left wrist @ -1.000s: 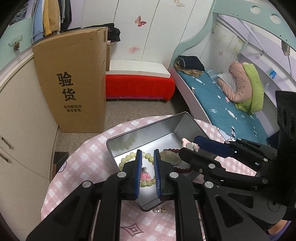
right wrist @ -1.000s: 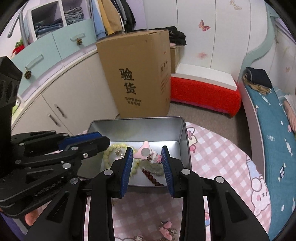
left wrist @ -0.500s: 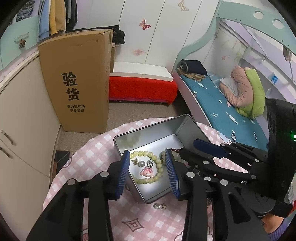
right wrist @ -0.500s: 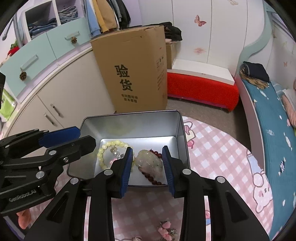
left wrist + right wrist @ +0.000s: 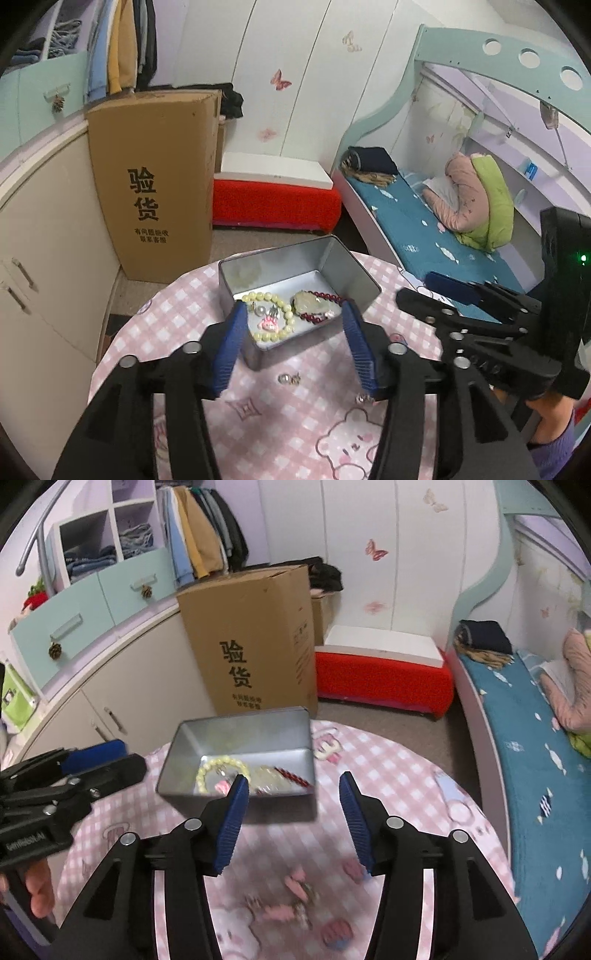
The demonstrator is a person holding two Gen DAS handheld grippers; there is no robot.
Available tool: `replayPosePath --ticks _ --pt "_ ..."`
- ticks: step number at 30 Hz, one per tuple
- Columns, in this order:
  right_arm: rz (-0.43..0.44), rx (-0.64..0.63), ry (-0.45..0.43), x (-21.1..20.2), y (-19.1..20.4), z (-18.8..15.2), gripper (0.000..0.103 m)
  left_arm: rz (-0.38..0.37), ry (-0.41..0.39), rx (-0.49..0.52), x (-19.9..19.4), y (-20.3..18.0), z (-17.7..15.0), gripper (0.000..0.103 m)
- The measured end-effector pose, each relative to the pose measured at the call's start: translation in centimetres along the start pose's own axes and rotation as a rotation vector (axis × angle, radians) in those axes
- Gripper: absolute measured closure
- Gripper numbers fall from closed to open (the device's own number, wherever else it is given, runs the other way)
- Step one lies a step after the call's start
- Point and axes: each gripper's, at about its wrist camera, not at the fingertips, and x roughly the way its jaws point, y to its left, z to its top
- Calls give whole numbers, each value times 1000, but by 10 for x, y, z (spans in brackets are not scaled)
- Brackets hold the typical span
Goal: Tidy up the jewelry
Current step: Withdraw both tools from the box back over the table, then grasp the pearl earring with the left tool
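Silver metal tin point(image 5: 347, 273): rectangular, open-topped, set on the pink checked tablecloth. Contents, all laid flat on its floor: a pale yellow-green bead bracelet point(image 5: 288, 325) in a loose ring; within that ring a pearl piece point(image 5: 261, 311) and a pink charm point(image 5: 268, 324); beside the ring a pale translucent stone pendant point(image 5: 309, 303), lying on a dark red bead bracelet point(image 5: 327, 296). Outside the tin, on the cloth near its front wall: a small pearl stud point(image 5: 284, 378) and a small metal piece point(image 5: 362, 398). Nearer still, several pink pieces point(image 5: 291, 893) are seen blurred in the right wrist view.
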Motion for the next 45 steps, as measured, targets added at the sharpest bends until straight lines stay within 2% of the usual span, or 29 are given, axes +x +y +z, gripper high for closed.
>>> replayPosePath --ticks 3,5,14,19,25,31,34,36,45 --pt "-15 24 2 -11 -14 -20 47 7 -14 -24 -8 1 -16 42" --pt "-29 37 7 -14 -20 -34 47 16 -12 -46 -9 3 -26 42" --pt "-30 91 67 -3 -31 -81 47 41 112 -98 25 3 -70 42" --pt "-36 94 104 9 -32 -98 47 60 151 -106 48 4 -79 42" --pt "-40 97 109 12 -36 -108 47 87 174 -101 69 5 -73 44" --pt "-19 89 113 16 -38 -111 47 137 180 -81 79 4 -64 68" --pt "-16 89 113 18 -37 -112 47 150 178 -68 81 4 -63 70" --pt "-10 88 112 19 -37 -112 44 173 177 -53 82 4 -62 87" --pt "-22 14 109 22 -20 -112 44 121 177 -68 71 15 -69 87"
